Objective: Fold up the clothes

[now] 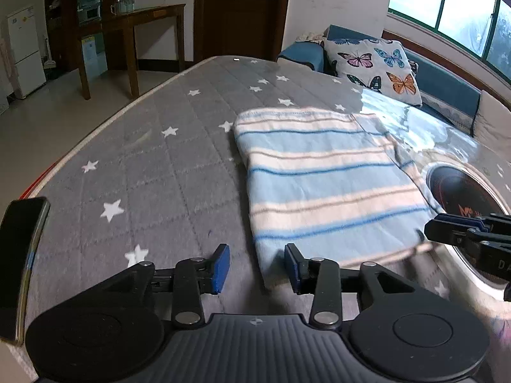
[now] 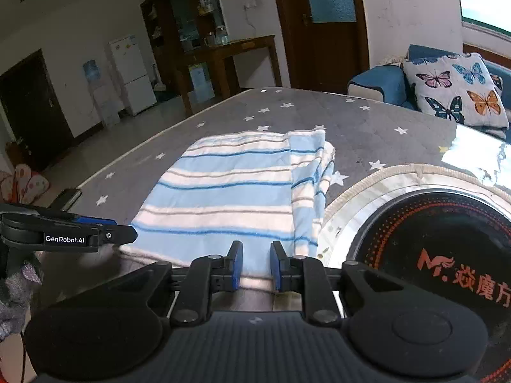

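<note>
A folded garment with light blue and white stripes (image 1: 322, 185) lies flat on the grey star-print table cover (image 1: 143, 159). It also shows in the right wrist view (image 2: 230, 198), with a folded layer along its right side. My left gripper (image 1: 257, 266) is open and empty at the garment's near left corner. My right gripper (image 2: 256, 263) is open and empty at the near edge, right of middle. The right gripper shows from the side in the left wrist view (image 1: 428, 231), and the left gripper shows in the right wrist view (image 2: 134, 234).
A round black hotplate with a metal rim (image 2: 431, 239) is set in the table just right of the garment. A dark phone (image 1: 19, 255) lies at the near left edge. A blue sofa with a butterfly cushion (image 1: 377, 63) stands behind the table.
</note>
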`<state>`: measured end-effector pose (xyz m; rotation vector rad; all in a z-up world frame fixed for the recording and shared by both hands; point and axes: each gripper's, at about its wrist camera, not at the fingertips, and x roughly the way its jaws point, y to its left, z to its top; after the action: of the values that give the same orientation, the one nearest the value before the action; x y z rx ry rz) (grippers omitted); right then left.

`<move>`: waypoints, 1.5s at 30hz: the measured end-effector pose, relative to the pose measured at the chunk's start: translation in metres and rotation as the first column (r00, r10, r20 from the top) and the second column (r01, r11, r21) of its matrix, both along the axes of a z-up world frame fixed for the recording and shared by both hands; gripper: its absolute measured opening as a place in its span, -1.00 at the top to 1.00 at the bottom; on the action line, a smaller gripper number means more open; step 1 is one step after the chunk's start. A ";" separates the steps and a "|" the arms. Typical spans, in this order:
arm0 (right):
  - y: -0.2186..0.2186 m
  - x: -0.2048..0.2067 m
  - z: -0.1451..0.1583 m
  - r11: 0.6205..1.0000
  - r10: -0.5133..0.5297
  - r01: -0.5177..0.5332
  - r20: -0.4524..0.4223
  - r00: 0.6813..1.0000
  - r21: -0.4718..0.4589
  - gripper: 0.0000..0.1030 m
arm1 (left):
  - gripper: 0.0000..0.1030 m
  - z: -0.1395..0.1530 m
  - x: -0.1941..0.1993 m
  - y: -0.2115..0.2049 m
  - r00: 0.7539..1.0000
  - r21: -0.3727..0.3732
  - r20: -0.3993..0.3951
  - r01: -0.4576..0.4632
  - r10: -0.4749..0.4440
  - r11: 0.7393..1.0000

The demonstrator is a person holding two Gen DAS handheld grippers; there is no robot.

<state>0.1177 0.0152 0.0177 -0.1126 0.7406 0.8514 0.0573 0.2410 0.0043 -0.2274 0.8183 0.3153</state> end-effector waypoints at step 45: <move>-0.047 -0.114 -0.007 0.998 -0.019 0.026 0.134 0.991 -0.054 -1.00 | -1.00 -0.002 -0.091 -0.068 0.999 0.030 0.030 -0.040 0.039 0.999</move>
<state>0.0037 -0.0315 0.0103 -0.2087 0.6387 0.7942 -0.0334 0.1728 0.0021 -0.2191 0.7800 0.3607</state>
